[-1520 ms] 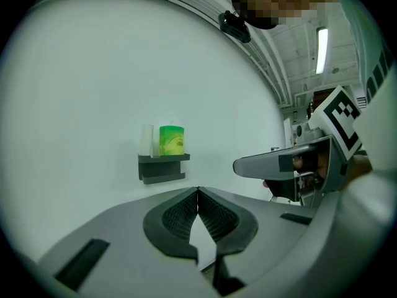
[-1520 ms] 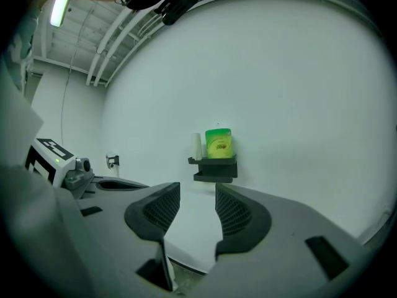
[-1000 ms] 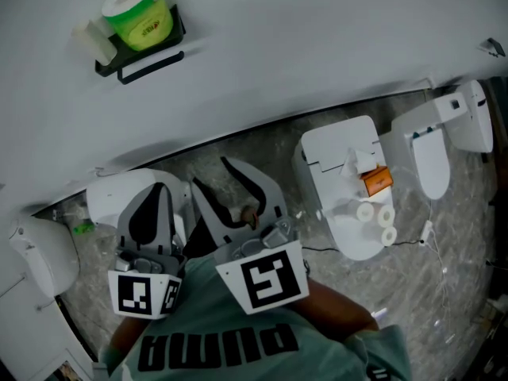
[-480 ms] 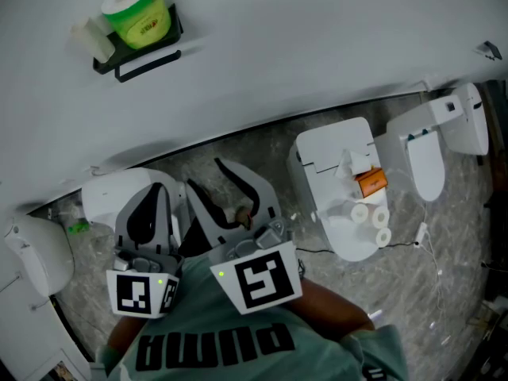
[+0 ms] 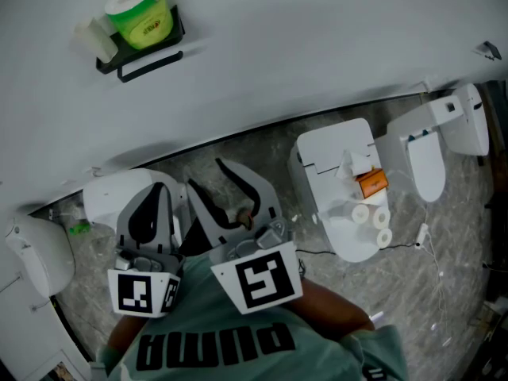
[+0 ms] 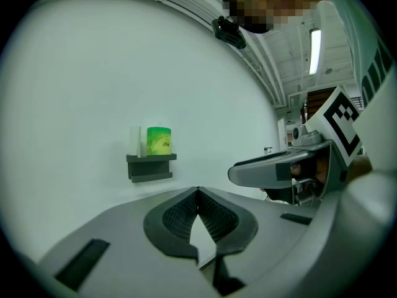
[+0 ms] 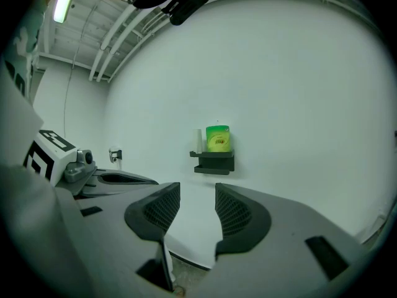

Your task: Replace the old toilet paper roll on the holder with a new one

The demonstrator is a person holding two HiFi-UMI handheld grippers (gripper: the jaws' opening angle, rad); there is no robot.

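Note:
A black wall holder [image 5: 139, 44] is mounted at the upper left, bearing a green-wrapped roll [image 5: 141, 14] and a thin white tube [image 5: 90, 34]. Both gripper views face it from a distance: holder [image 6: 151, 166], green roll [image 6: 159, 141], holder [image 7: 214, 160], green roll [image 7: 218, 138]. My left gripper [image 5: 155, 190] [image 6: 198, 191] is shut, pads touching, with nothing held. Beside it, my right gripper [image 5: 208, 173] [image 7: 197, 194] stands open and empty. Both are held low, close to the person's chest and far from the holder.
A white toilet [image 5: 337, 161] with closed lid carries three white rolls [image 5: 375, 221] and an orange packet [image 5: 371, 182]. Another white fixture [image 5: 432, 145] stands at the right, one more [image 5: 107, 193] under the left gripper. A cable [image 5: 429, 236] lies on the marbled floor.
The head view has shifted slightly. Both grippers keep their place and their jaws stand as before.

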